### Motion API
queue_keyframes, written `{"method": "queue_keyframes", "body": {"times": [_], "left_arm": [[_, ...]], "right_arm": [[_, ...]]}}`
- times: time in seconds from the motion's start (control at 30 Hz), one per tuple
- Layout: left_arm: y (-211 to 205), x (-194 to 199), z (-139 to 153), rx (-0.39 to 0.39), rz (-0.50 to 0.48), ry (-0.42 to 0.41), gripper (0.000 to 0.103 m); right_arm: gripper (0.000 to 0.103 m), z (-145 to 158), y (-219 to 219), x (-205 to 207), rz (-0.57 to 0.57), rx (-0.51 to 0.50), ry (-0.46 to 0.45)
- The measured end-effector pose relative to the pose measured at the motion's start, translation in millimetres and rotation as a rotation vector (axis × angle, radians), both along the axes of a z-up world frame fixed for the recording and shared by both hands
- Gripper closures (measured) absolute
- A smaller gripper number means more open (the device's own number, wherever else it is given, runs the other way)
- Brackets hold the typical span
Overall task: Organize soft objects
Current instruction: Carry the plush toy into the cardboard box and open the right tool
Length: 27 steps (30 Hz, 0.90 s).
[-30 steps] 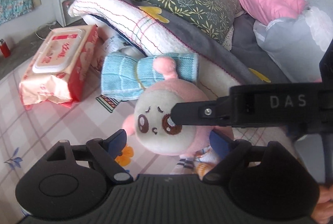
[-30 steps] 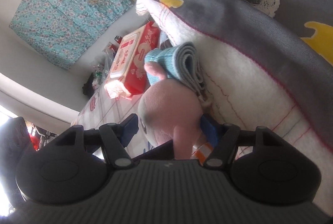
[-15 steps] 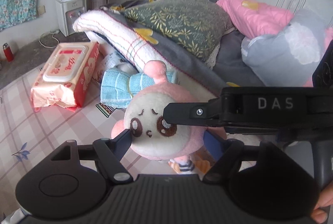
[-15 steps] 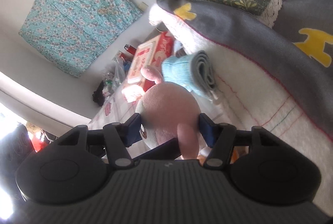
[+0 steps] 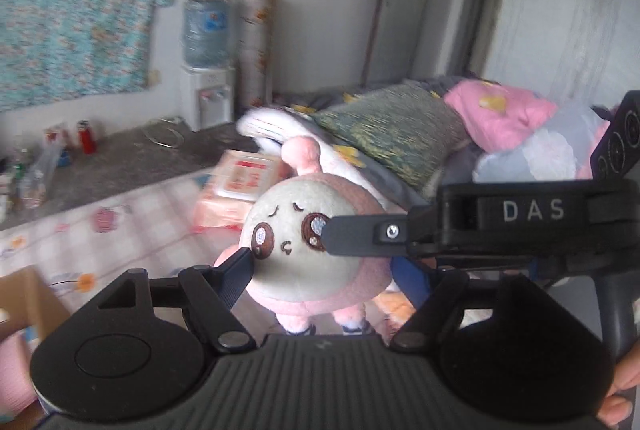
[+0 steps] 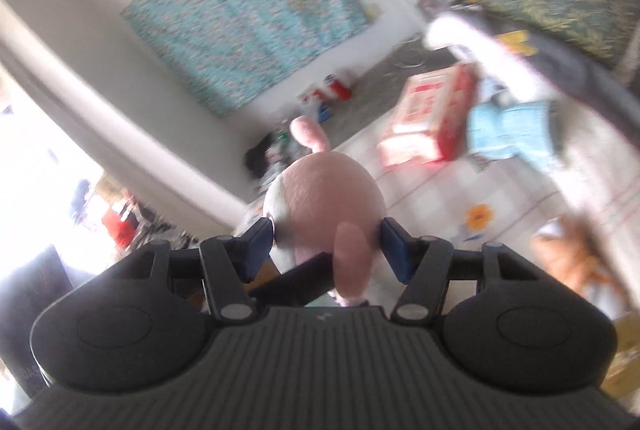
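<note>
Between both pairs of blue pads, the plush toy [image 5: 308, 242] is held clear of the bedding, and this is the principal change: one second ago it lay low against the rolled blue towel [image 6: 512, 132] and the white quilt [image 5: 272, 128], whereas the towel, the wipes pack [image 5: 240, 190] and the checked mat [image 5: 120, 230] now sit well below and beyond it. Far more of the far wall, the floral curtain [image 5: 76, 2] and the water dispenser [image 5: 206, 70] has come into the left wrist view, and the background is smeared with motion blur in both views.

The left gripper [image 5: 324, 270] pinches the toy's head from either side, its left pad pressed into the cheek beside one eye. The right gripper [image 6: 326, 244] also clamps the head, pads pressed into the pink back of it; in the left wrist view its black finger marked DAS crosses in from the right and covers part of the toy's other eye.

The toy has a round cream face with two brown glossy eyes, short curved brows and a small mouth. A pink hood with one upright ear surrounds the face. Short pink legs with dark shoes hang beneath. One pink limb hangs down its back in the right wrist view.
</note>
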<state>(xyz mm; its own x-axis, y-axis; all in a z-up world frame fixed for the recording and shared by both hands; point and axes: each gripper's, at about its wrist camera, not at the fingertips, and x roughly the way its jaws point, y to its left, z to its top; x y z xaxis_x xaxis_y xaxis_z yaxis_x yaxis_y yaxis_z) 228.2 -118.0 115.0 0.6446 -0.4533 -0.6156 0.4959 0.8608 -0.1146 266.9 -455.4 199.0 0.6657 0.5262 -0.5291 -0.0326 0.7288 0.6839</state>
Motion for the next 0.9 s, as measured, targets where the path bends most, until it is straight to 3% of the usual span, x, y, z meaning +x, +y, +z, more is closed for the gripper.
{"method": "queue_keyframes", "body": {"times": [0.2,0.43,0.7,0.8,0.9], "left_arm": [[93.7,-26.9,15.1,0.038,0.191,-0.023,0.026],[203.7,-46.9,5.0,0.059,0.423,0.037,0.026],[289.8,-36.2,-54.0,0.045,0.584,0.262,0.029],[300.7,-21.6,-79.0,0.085,0.606,0.334,0.042],[310.5,-11.9,-106.5,0.103,0.613,0.407,0.037]], "right_arm": [[0.045,17.9,103.8,2.9,0.217,0.051,-0.01],[0.045,14.9,240.5,16.8,0.478,0.077,0.09],[0.045,-39.4,362.1,21.1,0.668,-0.014,0.286],[0.045,-69.4,381.9,25.7,0.683,-0.03,0.372],[0.045,-93.0,392.1,31.6,0.686,-0.06,0.418]]}}
